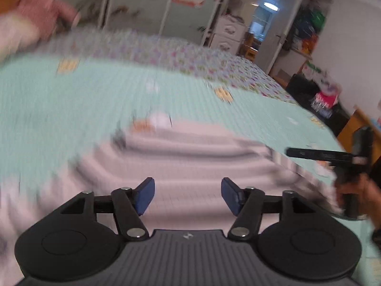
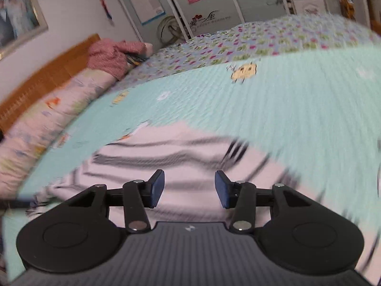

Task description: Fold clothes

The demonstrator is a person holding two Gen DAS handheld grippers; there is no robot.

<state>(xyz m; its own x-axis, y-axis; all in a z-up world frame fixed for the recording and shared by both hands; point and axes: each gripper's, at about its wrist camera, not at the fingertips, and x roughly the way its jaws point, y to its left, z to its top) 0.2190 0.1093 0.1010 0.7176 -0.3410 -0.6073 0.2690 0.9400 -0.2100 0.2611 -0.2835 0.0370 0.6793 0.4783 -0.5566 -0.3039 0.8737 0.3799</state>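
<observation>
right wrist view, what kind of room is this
Most likely a bedroom in a home: a wide bed under a mint quilt, a wooden headboard with a long pillow along it, and wardrobe doors behind. A striped garment lies on the quilt.

A white garment with thin dark horizontal stripes (image 1: 190, 157) lies spread on the bed directly ahead of and below the left gripper (image 1: 188, 196), its cloth rumpled into broad ridges and blurred in this view. Seen past the right gripper (image 2: 189, 188), the same garment (image 2: 166, 147) extends from under the fingers outward, with a bunched fold of closer dark stripes lying ahead and to the right of them.
</observation>
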